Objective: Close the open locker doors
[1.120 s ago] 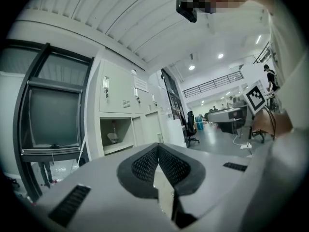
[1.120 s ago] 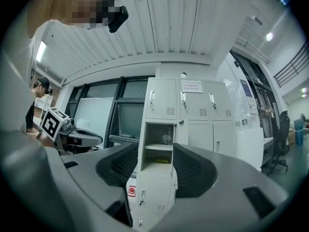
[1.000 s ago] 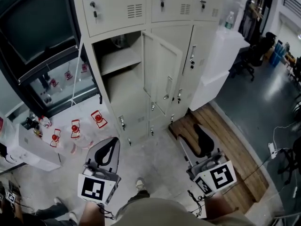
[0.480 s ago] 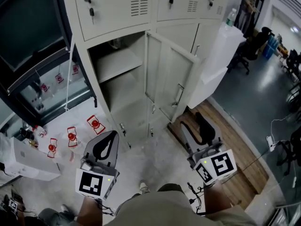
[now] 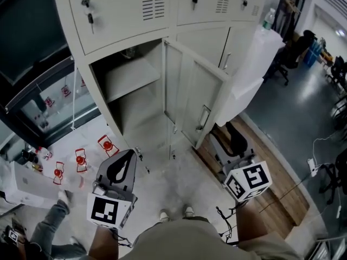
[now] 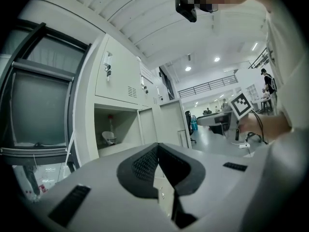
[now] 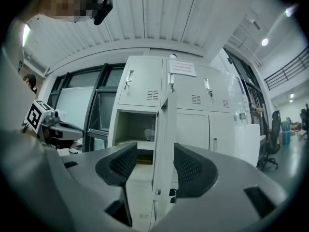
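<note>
Nearest of all, the person's two shoes stand on the pale floor [image 5: 173, 186], with a gripper held out on either side. The left gripper [image 5: 126, 158] points at the floor in front of the lockers. Its fingers [image 6: 145, 163] are pressed together at the tips with nothing between them. The right gripper [image 5: 227, 145] is held over the edge of a wooden platform [image 5: 260, 172]. Its fingers [image 7: 190, 166] are spread and hold nothing.

Just beyond the right gripper stands the open locker door [image 5: 190, 96], a tall panel whose long axis is upright. It swings out from the locker bank [image 5: 124, 15] toward the person, with its free edge nearest them and its handle [image 5: 203, 117] near that edge. In the right gripper view the door [image 7: 164, 144] shows edge-on in the gap between the spread fingers, though it is some way ahead and not touched. The open compartment [image 7: 135, 129] lies to the left of the door.

By my reading, the right gripper is clearly the nearer one and sits on the door's right-hand side. A sideways push leftward against the panel looks like the way to swing it shut. The left gripper is on the compartment side and is poorly placed for that.

Behind the door, the compartment [image 5: 130, 96] holds a bare shelf [image 5: 130, 75]. The neighbouring doors in view are closed.
</note>
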`<state>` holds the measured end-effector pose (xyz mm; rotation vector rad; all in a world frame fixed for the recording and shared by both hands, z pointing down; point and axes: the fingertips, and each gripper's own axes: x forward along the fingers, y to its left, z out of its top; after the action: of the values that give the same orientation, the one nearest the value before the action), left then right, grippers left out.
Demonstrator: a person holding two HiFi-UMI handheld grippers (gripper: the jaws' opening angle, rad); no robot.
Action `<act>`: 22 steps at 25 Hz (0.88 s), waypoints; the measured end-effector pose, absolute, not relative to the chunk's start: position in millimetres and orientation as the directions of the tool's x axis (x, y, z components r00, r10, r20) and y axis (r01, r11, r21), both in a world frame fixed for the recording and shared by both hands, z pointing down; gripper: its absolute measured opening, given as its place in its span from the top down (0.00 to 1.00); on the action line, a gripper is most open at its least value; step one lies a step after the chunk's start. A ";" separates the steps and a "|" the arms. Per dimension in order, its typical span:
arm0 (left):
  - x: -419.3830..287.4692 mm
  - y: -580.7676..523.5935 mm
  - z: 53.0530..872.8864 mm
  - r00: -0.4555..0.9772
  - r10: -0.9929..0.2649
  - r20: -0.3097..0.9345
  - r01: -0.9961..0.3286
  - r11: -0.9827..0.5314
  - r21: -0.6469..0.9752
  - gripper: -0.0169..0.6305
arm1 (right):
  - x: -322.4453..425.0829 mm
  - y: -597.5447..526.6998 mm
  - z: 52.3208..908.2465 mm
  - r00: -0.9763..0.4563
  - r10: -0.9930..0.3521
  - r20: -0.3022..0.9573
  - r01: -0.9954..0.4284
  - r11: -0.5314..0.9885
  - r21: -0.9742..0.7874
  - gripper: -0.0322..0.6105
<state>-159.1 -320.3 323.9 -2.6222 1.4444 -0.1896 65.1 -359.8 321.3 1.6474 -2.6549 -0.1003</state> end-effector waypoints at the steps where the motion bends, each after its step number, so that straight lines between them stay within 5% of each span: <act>1: -157.5 -323.8 323.4 0.525 -0.850 0.040 -0.833 -0.523 -0.182 0.96 | 66.2 -365.8 323.6 -0.453 -0.892 -0.014 -0.890 0.451 0.059 0.57; 22: -129.6 -385.5 351.8 0.423 -0.899 0.119 -0.883 -0.438 -0.168 0.96 | 61.5 -457.2 362.4 -0.602 -0.796 0.062 -0.797 0.604 0.002 0.59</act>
<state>-129.6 -385.5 351.8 -2.5817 1.6206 -0.2920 61.5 -457.2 362.4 1.3735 -2.7622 0.0393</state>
